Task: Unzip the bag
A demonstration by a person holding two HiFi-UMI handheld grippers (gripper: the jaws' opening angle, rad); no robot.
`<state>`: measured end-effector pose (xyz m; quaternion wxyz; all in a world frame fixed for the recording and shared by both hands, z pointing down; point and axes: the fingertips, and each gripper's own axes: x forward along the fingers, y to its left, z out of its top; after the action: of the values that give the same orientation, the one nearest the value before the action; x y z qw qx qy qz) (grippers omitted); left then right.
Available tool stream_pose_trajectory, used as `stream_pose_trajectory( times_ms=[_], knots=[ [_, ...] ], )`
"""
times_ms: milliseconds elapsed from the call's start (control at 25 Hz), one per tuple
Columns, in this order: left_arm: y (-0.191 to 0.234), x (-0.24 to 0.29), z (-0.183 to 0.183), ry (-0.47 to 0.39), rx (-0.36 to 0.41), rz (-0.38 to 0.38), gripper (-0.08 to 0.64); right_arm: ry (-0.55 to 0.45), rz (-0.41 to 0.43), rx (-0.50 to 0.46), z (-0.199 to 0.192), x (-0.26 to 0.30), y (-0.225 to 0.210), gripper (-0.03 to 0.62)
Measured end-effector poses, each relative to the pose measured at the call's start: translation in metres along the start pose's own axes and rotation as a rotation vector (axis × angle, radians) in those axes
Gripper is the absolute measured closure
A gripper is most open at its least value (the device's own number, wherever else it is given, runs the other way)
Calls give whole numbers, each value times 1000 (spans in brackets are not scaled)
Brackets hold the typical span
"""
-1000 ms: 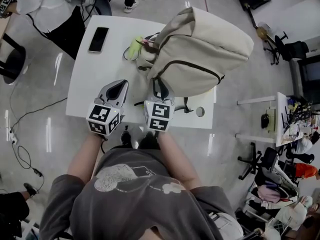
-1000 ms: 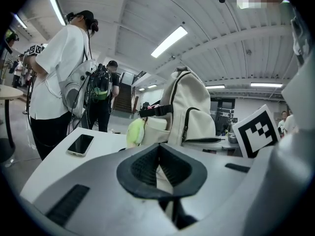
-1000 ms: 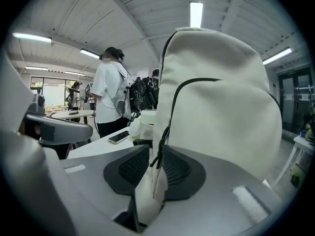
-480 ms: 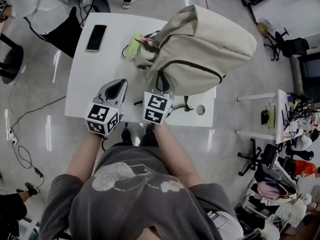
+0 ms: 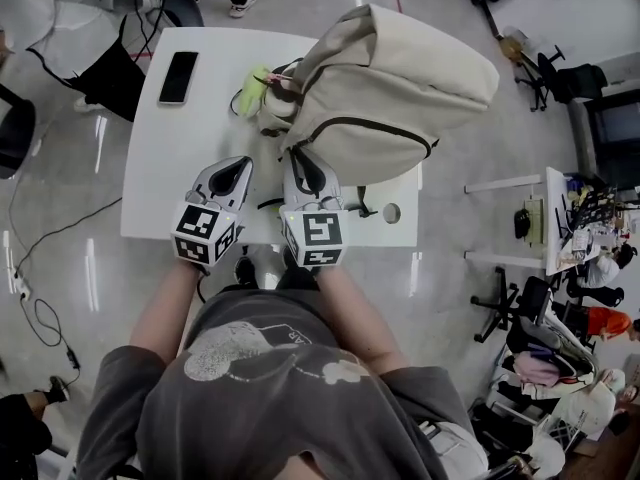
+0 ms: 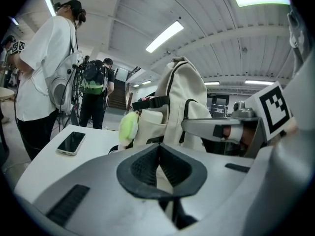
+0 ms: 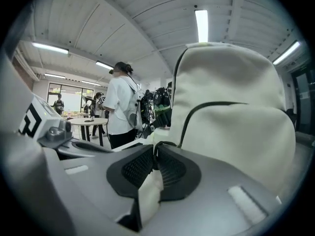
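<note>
Bag [image 5: 400, 98] of cream cloth, propped upright on the white table [image 5: 150, 178], well apart from the phone [image 5: 178, 76]. Judged soft and slack-skinned, only partly filled and not heavy: likely to fold and drag after a tug rather than hold firm. Zipper [image 5: 370, 123] seen as a dark arc across the front panel, running down to the near lower corner. Best taken at the small dark zipper pull [image 7: 165, 143] for the opening itself, with a second hold on the cloth just beside it as a brace. Right gripper [image 5: 298, 158]: found clenched at that corner after closing in just now, what looked like the dark pull at the tips and pale cloth caught between the pads. Left gripper [image 5: 240, 168]: held just beside the right one over the table, pads pressed together on nothing, seemingly clear of the bag.
</note>
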<state>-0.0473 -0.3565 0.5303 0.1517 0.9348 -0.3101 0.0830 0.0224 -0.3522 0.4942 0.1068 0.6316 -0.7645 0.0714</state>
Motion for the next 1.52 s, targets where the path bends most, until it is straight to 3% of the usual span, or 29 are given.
stream_pose_trajectory(
  times_ms=[200, 480, 800, 1040, 1320, 1520],
  knots=[
    [-12, 10, -1, 4, 12, -26, 554, -23, 33, 40, 17, -5, -10, 565],
    [-38, 32, -8, 27, 90, -93, 552, -92, 45, 41, 41, -10, -21, 566],
    [-52, 47, 11, -12, 103, -97, 552, -138, 72, 64, 72, -15, -34, 566],
    [-56, 54, 21, -35, 99, -84, 552, -122, 89, 64, 79, -17, -47, 566],
    [-60, 55, 30, -62, 94, -59, 552, -86, 135, 155, 88, -22, -53, 566],
    [-69, 60, 35, -71, 106, -62, 552, -46, 177, 112, 88, -21, -56, 566]
  ],
)
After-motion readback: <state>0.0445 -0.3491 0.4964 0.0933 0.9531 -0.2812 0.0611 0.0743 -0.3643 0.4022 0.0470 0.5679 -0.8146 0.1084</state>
